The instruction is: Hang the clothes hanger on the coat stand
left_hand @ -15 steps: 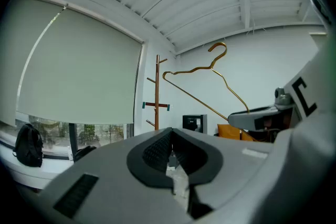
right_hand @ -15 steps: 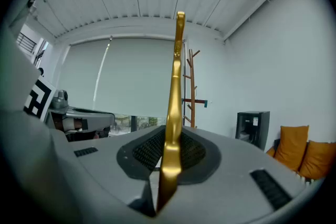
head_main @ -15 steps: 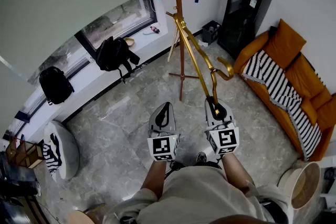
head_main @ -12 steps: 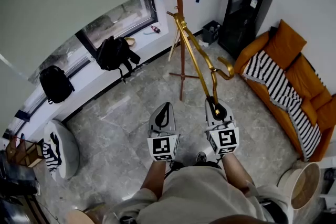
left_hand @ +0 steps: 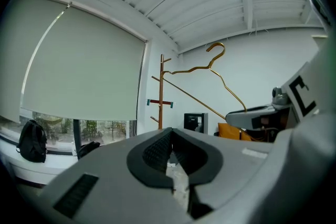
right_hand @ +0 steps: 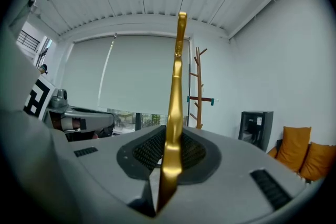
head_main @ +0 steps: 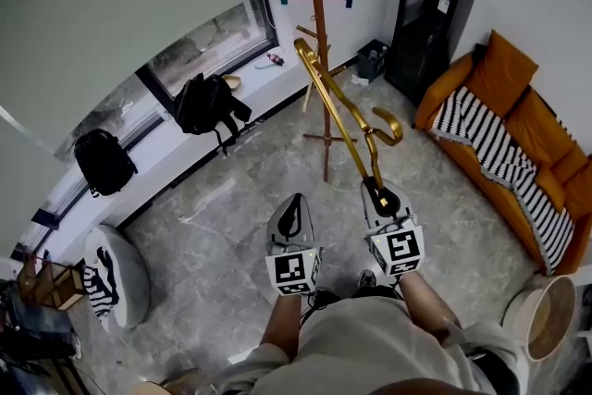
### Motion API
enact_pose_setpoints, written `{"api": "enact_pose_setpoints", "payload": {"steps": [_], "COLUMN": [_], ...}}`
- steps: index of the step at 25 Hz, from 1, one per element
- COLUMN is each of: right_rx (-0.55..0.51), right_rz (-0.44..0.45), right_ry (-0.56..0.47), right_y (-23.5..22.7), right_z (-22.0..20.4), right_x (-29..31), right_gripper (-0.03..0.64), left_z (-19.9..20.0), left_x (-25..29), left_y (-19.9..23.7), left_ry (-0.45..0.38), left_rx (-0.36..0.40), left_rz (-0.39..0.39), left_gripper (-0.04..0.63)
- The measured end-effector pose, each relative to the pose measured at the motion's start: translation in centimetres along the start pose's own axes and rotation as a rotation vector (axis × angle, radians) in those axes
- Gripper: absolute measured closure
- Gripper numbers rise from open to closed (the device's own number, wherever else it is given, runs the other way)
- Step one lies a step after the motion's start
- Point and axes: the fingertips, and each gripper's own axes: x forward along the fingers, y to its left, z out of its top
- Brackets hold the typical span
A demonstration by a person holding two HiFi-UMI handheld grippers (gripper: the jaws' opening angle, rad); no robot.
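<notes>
A gold metal clothes hanger (head_main: pixel 338 111) stands up and away from me, one end clamped in my right gripper (head_main: pixel 378 191), which is shut on it. Its hook (head_main: pixel 390 122) curls to the right, and its far end sits just left of the wooden coat stand (head_main: pixel 317 32) by the wall. In the right gripper view the hanger (right_hand: pixel 176 107) rises straight from between the pads of that gripper (right_hand: pixel 170 153), with the stand (right_hand: pixel 198 86) beyond. My left gripper (head_main: pixel 292 203) hangs beside it, shut and empty (left_hand: pixel 170 152); its view shows the hanger (left_hand: pixel 210 68) and stand (left_hand: pixel 161 93).
A black cabinet (head_main: pixel 428 18) stands right of the stand, then an orange sofa (head_main: pixel 518 106) with a striped blanket (head_main: pixel 499 162). Two black backpacks (head_main: pixel 208 102) rest on the window ledge at left. A round basket (head_main: pixel 546 314) sits at lower right on the grey tiled floor.
The hanger's far end has shifted a little left, from over the stand's pole to just beside it. Both grippers sit slightly lower in the head view.
</notes>
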Motion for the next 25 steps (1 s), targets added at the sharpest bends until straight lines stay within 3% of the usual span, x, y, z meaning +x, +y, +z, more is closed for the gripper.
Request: {"api": "enact_pose_setpoints", "payload": {"steps": [15,25], "right_rx": [0.012,0.002], "right_rz": [0.033,0.062], "right_ry": [0.036,0.048], "right_y": [8.4,8.5], "right_z": [-1.4,-1.4], "right_x": [3.0,6.8], "right_gripper": [0.566,0.566], "left_z": [-3.1,-3.3], "left_x": [-7.6,-5.1], "left_y": [9.4,11.2], "left_ry": [0.058,0.049], "left_rx": [-0.021,-0.041], "left_rz": [0.098,0.091], "left_gripper": [0.587,0.586]}}
